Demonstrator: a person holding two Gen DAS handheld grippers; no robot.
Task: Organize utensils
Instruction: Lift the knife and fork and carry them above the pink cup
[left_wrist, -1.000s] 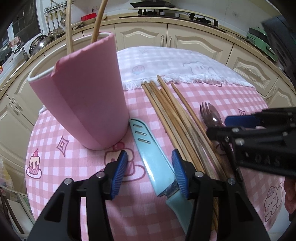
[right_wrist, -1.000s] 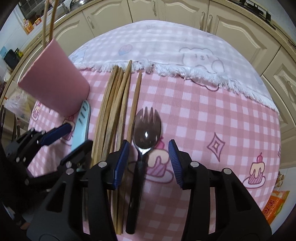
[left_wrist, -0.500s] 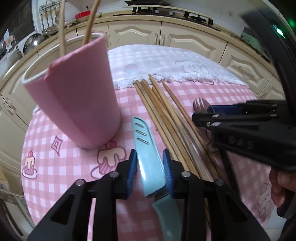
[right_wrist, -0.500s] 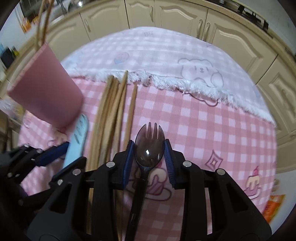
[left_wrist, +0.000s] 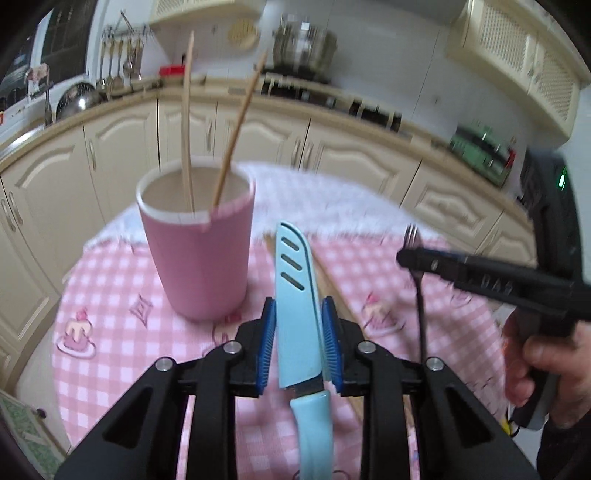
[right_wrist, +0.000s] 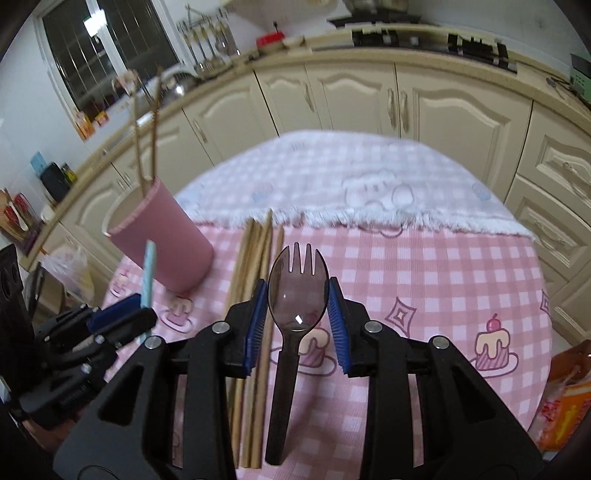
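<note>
The pink cup (left_wrist: 197, 254), left of centre, holds 2 chopsticks (left_wrist: 187, 125) already. The left gripper (left_wrist: 300, 341) clamps the sheathed blue knife (left_wrist: 297, 295); the right gripper (right_wrist: 297, 317) grips the dark spork (right_wrist: 295, 291). The loose chopsticks (right_wrist: 255, 258) lie on the pink checked cloth (right_wrist: 424, 280), not yet sorted.

Beside the pink cup (left_wrist: 199, 258): a light-blue knife (left_wrist: 297, 314), a dark translucent spork (right_wrist: 297, 295), a pink-checked tablecloth (right_wrist: 424, 280).
</note>
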